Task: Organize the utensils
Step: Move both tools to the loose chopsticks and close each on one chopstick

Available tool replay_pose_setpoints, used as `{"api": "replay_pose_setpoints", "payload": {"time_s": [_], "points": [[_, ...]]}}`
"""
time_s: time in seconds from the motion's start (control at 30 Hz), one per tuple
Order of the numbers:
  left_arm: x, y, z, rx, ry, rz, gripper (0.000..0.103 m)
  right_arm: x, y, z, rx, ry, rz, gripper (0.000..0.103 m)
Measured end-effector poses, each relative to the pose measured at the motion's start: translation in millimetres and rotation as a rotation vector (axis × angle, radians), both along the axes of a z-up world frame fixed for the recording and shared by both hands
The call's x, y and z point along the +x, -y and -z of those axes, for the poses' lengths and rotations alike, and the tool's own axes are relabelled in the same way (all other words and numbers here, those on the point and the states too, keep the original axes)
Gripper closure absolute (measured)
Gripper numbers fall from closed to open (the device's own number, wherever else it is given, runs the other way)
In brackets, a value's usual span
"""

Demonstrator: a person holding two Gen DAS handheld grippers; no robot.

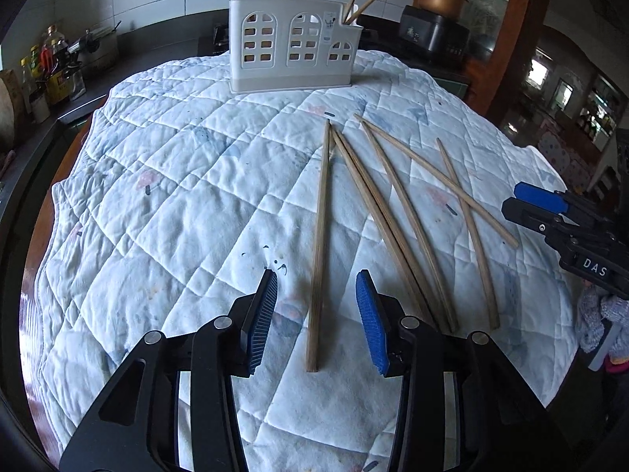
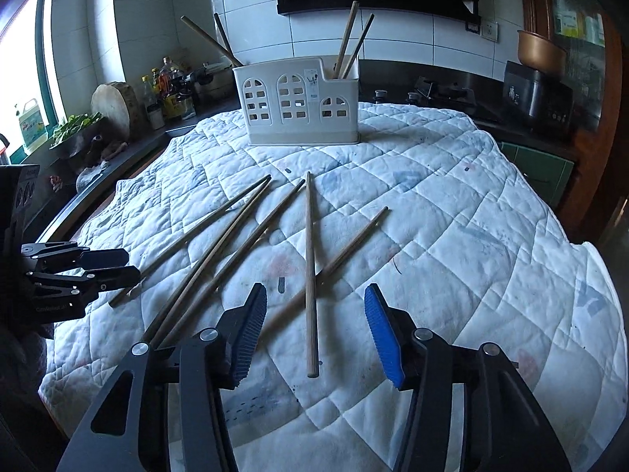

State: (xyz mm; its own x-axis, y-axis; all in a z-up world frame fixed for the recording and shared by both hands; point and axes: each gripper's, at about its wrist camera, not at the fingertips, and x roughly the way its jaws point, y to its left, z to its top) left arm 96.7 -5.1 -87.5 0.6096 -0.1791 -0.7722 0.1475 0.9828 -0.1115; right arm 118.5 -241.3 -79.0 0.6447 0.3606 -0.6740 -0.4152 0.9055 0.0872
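Observation:
Several wooden chopsticks lie fanned out on a white quilted cloth. A white utensil holder with window-shaped cutouts stands at the cloth's far edge, with chopsticks sticking up from both ends. My left gripper is open, low over the cloth. The leftmost chopstick lies between its blue pads, untouched. My right gripper is open too, astride the near end of another chopstick, which crosses over a second one. Each wrist view catches the other gripper at its edge: the right gripper and the left gripper.
A dark counter wraps around behind the cloth. On it are bottles, a round wooden board and greens at the left. A gas hob and a black cooker with a copper pot stand at the right.

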Motion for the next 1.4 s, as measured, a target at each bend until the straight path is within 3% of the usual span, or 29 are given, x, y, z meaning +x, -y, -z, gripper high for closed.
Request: {"api": "replay_pose_setpoints", "payload": {"time_s": [0.17, 1.03, 1.4], "points": [[6, 4, 6, 0.028, -0.03, 0.023, 0.078, 1, 0, 3, 0.007, -0.016, -0.005, 0.059], [29, 14, 10, 0.122, -0.094, 0.102, 0.088, 10, -1, 12, 0.013, -0.06, -0.016, 0.074], [30, 17, 10, 0.15, -0.095, 0.116, 0.094, 11, -2, 15, 0.008, -0.077, -0.022, 0.075]]}}
